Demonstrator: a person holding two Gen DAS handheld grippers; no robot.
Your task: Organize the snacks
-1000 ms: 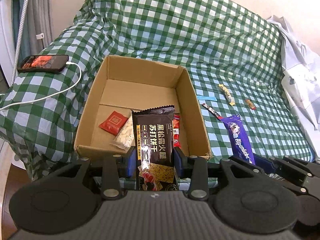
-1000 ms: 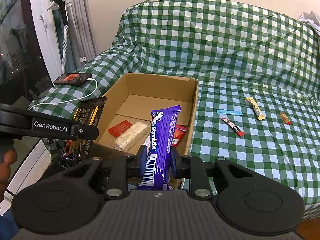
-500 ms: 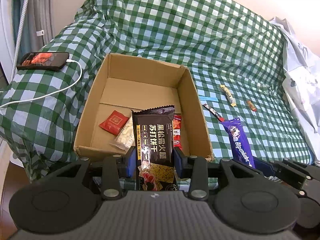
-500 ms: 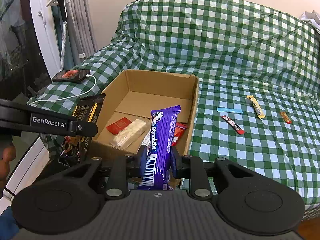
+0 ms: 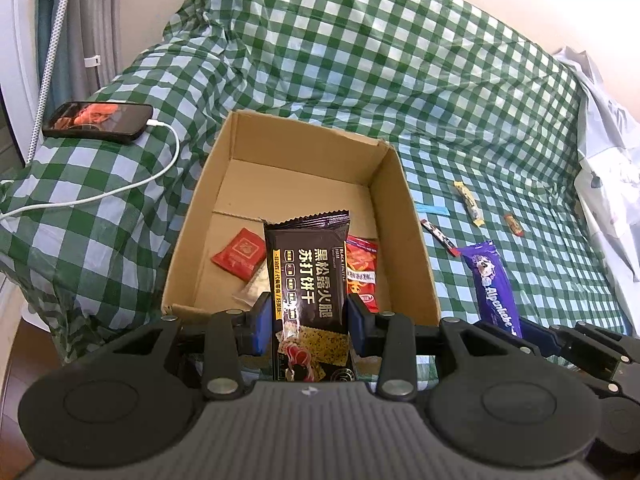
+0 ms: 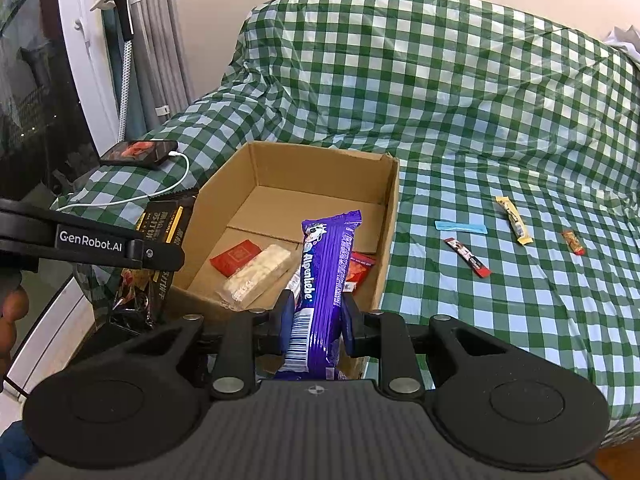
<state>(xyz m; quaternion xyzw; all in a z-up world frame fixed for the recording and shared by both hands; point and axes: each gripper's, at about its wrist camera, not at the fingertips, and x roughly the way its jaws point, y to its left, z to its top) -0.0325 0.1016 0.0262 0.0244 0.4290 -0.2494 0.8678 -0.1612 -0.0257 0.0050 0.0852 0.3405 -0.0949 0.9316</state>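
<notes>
An open cardboard box [image 5: 404, 216] [image 6: 384, 216] sits on the green checked cover. Inside lie a red packet [image 5: 239, 255] [image 6: 236, 255], a pale nougat bar [image 6: 258, 274] and a red-orange wrapper [image 5: 362, 268] [image 6: 360, 266]. My left gripper [image 5: 308, 320] is shut on a black cracker pack [image 5: 310, 276] [image 6: 162, 224], held upright just before the box's near wall. My right gripper [image 6: 314, 318] is shut on a purple Alpenliebe roll [image 6: 324, 276] [image 5: 494, 284], also over the near edge of the box.
Right of the box several small sticks lie loose: a blue one [image 6: 460, 227], a red-black one [image 6: 467, 257], a yellow one [image 6: 513, 219] and a small red one [image 6: 573, 242]. A phone [image 5: 98, 122] on a white cable rests on the left armrest. White cloth [image 5: 612, 184] lies far right.
Both grippers keep their packs and have hardly shifted. The views have crept a little closer to the box.
</notes>
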